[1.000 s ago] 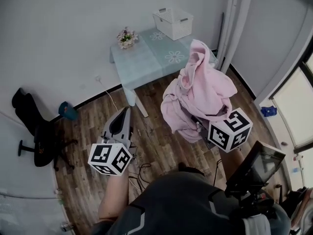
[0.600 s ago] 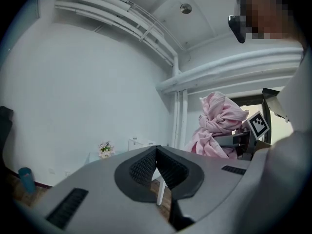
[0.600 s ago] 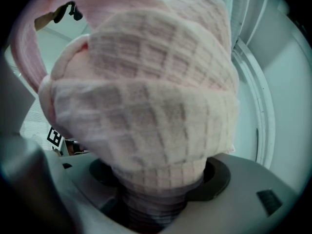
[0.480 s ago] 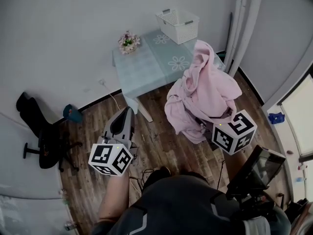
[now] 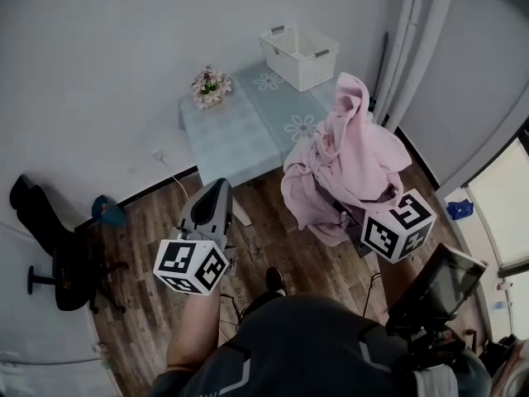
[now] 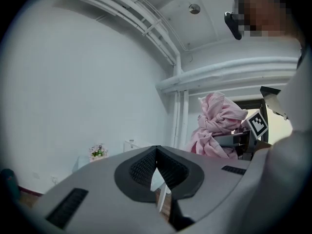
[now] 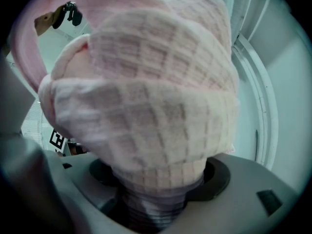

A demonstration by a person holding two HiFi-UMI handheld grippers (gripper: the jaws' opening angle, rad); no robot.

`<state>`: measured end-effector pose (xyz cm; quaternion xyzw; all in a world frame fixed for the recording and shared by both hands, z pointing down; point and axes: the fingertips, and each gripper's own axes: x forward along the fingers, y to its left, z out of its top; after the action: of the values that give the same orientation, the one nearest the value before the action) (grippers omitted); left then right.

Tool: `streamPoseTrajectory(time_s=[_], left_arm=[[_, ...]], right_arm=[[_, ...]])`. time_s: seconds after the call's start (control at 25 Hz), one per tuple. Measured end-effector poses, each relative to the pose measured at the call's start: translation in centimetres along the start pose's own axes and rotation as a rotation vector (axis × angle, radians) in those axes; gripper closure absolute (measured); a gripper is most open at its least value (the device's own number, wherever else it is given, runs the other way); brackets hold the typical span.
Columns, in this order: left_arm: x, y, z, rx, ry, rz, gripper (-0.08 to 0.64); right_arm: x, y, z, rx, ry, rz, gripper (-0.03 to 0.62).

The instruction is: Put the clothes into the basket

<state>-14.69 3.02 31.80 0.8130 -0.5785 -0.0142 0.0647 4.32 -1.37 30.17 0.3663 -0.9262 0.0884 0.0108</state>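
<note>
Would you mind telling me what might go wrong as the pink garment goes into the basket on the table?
1. The pink garment hangs from the right claw in loose, bulky folds, and the basket looks small beside it, so part may drape over the rim or spill out.
2. The basket stands at the far corner of the table; a push from the load might shift it.
3. Trailing folds could brush the flowers.

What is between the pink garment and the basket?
Nothing visible. The pink garment hangs beside the table; the white basket sits at its far corner, bare tabletop before it. The flower pot stands off to the left.
</note>
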Motion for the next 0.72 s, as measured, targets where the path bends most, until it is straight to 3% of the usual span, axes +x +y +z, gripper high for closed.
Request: streamPoseTrajectory(time_s=[0.12,0.36,0.72], left_arm=[[0.9,1.0,-0.1,-0.003,-0.005,-0.013,0.552],[5.4,8.4,1.0,-0.026,0.005,-0.047,0.552],[8.7,13.0,0.2,-0.047,0.015,-0.082,0.552]], right_arm=[[0.9,-0.1,0.0,-0.002,-0.009,-0.011,0.229],[9.3,-0.4,1.0,0.011,0.019,-0.039,0.229],[14.3,-1.3,1.1,0.030,0.010,-0.094,0.229]])
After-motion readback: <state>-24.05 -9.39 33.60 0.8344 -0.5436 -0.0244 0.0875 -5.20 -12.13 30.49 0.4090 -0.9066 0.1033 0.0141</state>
